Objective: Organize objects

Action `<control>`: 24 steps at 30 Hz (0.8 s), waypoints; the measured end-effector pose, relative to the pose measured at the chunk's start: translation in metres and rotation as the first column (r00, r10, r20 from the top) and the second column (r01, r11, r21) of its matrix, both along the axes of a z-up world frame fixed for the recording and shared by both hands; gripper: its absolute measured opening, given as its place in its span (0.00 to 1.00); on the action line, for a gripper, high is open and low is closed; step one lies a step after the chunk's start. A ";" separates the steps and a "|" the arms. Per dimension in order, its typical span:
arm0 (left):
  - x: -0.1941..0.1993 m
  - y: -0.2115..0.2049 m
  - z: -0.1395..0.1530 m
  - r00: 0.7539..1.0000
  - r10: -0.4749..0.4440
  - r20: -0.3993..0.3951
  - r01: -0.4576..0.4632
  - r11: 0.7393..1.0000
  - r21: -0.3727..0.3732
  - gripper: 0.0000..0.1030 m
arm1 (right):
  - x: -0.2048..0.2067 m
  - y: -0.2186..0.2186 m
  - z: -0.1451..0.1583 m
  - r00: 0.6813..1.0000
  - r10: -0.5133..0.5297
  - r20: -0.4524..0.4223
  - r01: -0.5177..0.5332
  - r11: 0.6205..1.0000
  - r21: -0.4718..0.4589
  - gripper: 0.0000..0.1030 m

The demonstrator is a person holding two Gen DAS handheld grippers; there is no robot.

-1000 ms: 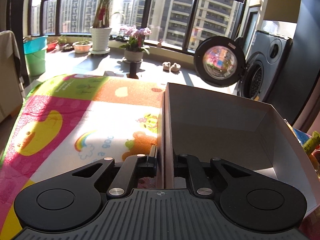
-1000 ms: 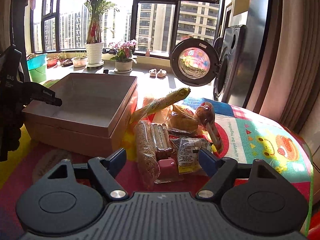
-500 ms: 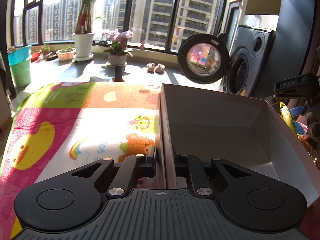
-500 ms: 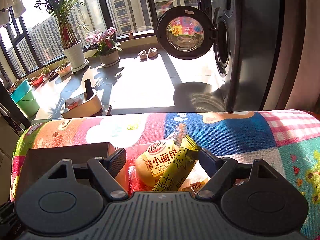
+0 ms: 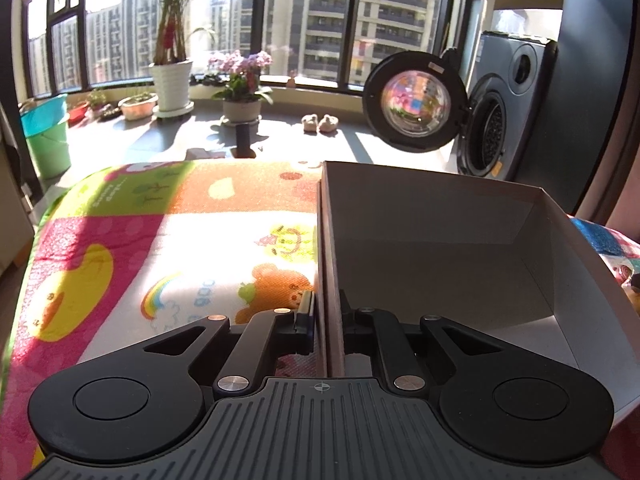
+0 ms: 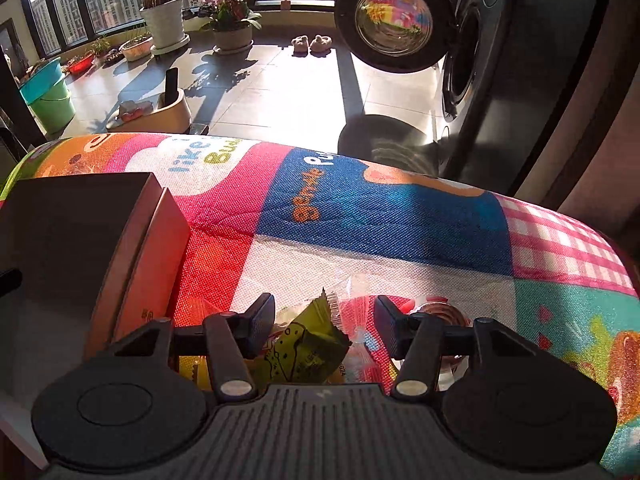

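Clamping box (image 5: pixel 460 240) wall: left gripper (image 5: pixel 325 314) level | right gripper (image 6: pixel 325 322) tilted down, fingers spread over green packet (image 6: pixel 308 350)

Left claw (image 5: pixel 325 320) pinching down, its 2 fingers (image 5: pixel 305 318) drawn close together on a thin upright box wall (image 5: pixel 332 280), pointing level and forward. Right claw (image 6: pixel 325 320) hanging spread wide, its 2 fingers (image 6: pixel 260 318) well apart and gripping nothing, tilting downward over a yellow-green snack packet (image 6: pixel 308 350).

Hard sunlight through the windows (image 5: pixel 304 20), long shadows, fisheye-bent edges.
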State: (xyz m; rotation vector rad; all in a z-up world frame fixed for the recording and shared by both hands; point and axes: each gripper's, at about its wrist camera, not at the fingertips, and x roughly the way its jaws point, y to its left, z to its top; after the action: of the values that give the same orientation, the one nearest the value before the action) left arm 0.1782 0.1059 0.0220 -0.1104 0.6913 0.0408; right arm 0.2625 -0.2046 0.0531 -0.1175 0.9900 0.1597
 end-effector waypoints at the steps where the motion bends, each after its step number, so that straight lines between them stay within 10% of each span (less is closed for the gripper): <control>1: 0.000 0.000 0.000 1.000 -0.001 0.006 0.001 1.000 -0.003 0.11 | -0.015 -0.004 0.004 0.999 0.012 0.031 -0.010 0.998 -0.056 0.54; 5: -0.002 0.002 -0.002 1.000 -0.007 0.026 0.008 1.000 -0.013 0.11 | -0.081 -0.007 0.031 0.977 0.055 0.206 -0.002 0.968 -0.252 0.59; 8: -0.004 0.002 -0.001 0.999 -0.019 0.028 0.019 1.000 -0.007 0.11 | -0.127 -0.007 0.055 0.959 0.076 0.273 -0.027 0.983 -0.179 0.64; 15: -0.006 0.006 0.002 0.999 -0.047 -0.013 0.047 0.999 -0.018 0.14 | -0.171 0.066 0.025 0.941 0.302 0.155 -0.283 0.950 -0.132 0.54; 24: -0.009 -0.015 -0.003 0.987 -0.160 0.009 0.160 0.987 0.005 0.14 | -0.164 0.078 -0.004 0.965 0.245 0.096 -0.229 0.962 -0.152 0.23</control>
State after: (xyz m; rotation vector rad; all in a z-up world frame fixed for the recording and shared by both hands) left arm 0.1691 0.0910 0.0194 -0.0504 0.6887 -0.1126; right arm 0.0989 -0.1265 0.0494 -0.3711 0.8700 0.3004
